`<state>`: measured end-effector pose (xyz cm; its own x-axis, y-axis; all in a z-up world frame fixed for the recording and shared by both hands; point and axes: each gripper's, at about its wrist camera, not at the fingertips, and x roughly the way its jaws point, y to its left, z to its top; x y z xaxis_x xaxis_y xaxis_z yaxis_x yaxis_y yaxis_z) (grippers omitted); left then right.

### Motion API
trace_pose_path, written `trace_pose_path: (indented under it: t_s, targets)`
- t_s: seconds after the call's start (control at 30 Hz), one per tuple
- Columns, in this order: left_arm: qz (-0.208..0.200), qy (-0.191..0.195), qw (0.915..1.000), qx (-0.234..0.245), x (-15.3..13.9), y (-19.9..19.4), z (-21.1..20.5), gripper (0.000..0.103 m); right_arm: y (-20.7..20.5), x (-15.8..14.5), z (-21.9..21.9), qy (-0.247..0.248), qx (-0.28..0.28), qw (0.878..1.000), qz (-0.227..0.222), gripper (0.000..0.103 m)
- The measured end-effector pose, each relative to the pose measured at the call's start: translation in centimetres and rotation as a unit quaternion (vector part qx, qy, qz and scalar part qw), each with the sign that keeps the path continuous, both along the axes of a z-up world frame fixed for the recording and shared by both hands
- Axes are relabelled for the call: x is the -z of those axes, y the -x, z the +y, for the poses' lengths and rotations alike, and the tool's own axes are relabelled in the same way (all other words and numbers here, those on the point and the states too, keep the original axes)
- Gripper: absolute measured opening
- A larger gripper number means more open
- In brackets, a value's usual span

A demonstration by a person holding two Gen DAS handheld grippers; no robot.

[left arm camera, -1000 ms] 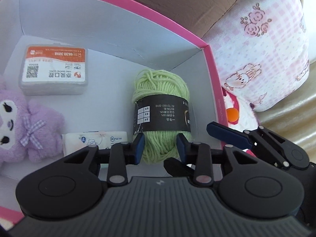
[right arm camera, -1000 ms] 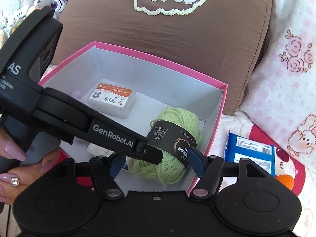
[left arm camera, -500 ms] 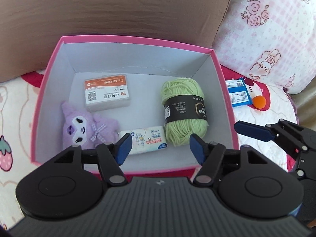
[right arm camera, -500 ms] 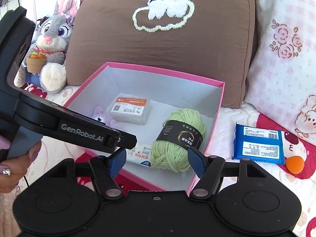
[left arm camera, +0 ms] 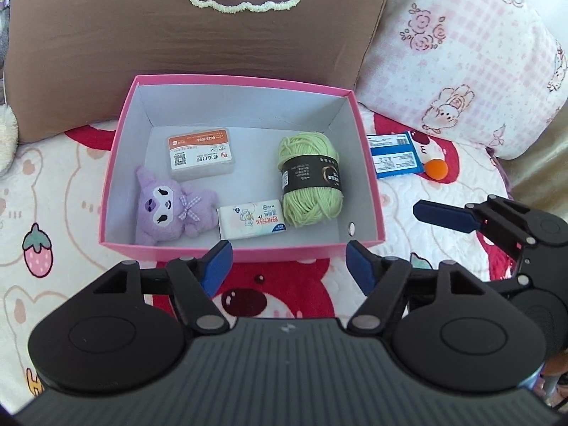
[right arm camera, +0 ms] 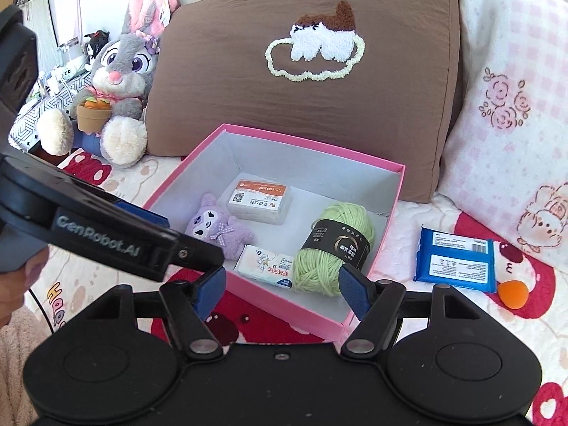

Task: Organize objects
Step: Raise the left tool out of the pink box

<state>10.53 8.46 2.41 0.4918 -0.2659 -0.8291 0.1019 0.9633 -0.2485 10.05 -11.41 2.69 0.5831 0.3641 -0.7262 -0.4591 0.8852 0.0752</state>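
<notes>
My left gripper (left arm camera: 288, 266) hangs before the pink box (left arm camera: 369, 191), jaws opening, empty. Next, my right gripper (right arm camera: 280, 293), half open, empty. The blue packet (right arm camera: 456, 259) lies right of it, long axis sideways: right hand nearer.
</notes>
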Motion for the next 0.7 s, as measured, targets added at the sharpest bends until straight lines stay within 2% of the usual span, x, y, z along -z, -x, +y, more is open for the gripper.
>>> trace_pose_path:
  t_s: [0.13,0.27,0.5,0.6,0.67,0.7]
  targets:
    - [-0.012,-0.042,0.9990,-0.006,-1.4,1.3,0.1,0.072,1.4,-1.3,-0.4,0.004,-0.017,1.000,0.004,0.076]
    - [-0.018,-0.060,0.9980,-0.004,-2.4,2.8,0.4,0.073,3.0,-2.1,-1.0,0.001,-0.034,0.999,0.016,0.077]
    - [-0.015,-0.053,0.9985,0.005,-3.7,5.7,0.0,0.076,5.6,-3.3,-2.1,0.000,-0.057,0.998,0.024,0.077]
    - [-0.017,-0.051,0.9985,0.013,-4.0,6.7,-0.9,0.085,6.4,-3.8,-3.0,0.009,-0.051,0.999,0.014,0.078]
    - [-0.018,-0.049,0.9985,0.019,-4.1,7.1,-1.7,0.087,6.7,-3.9,-3.9,0.014,-0.036,0.999,0.002,0.090]
    - [-0.019,-0.048,0.9984,0.024,-4.2,7.2,-2.1,0.088,6.8,-3.9,-4.4,0.011,-0.030,0.999,-0.002,0.090]
